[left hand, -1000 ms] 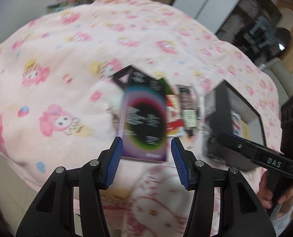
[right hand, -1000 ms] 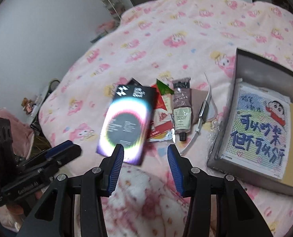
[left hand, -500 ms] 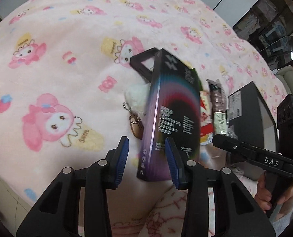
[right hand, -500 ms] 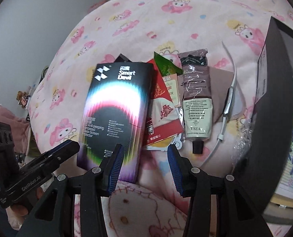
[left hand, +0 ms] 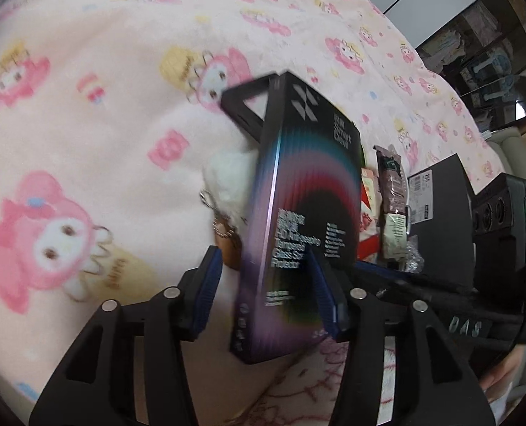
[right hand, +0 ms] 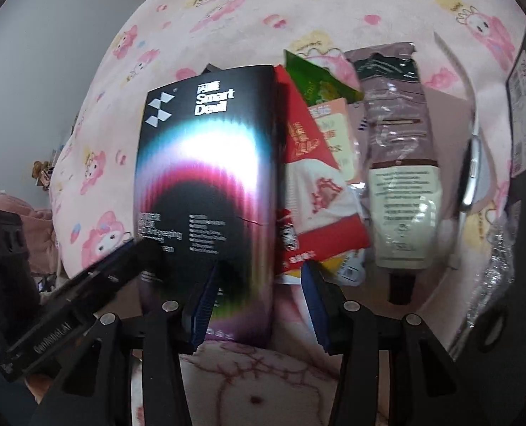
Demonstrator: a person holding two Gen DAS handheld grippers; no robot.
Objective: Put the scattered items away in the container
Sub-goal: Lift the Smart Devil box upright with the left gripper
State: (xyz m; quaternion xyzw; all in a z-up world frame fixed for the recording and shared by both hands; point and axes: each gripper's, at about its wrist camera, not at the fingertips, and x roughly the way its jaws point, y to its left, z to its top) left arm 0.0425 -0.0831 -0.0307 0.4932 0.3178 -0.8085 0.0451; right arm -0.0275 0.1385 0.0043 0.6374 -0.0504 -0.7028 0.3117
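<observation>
The glossy black rectangular box with a rainbow ring and "Smart Devil" lettering [left hand: 298, 234] stands tilted on its long edge on the bed, its near end between the blue pads of the left tongs [left hand: 268, 294]; the tongs are spread apart, the right pad lying against the printed face and the left pad clear of the box's side. From the right wrist view the same box [right hand: 209, 184] fills the left of the picture, and the right tongs [right hand: 259, 303] are also apart, their left pad in front of the box's lower edge and their right pad over the red and white sachet [right hand: 316, 191]. Beside the sachet lie a green packet [right hand: 316, 83] and a brown and cream tube in clear wrap [right hand: 401, 177]. The dark grey open container [left hand: 444, 227] sits just beyond the tube. A white fluffy keychain [left hand: 227, 184] is tucked behind the box. Everything rests on a pink fleece blanket printed with cartoon rabbits [left hand: 85, 113]; dark shelves [left hand: 490, 56] stand behind the bed.
</observation>
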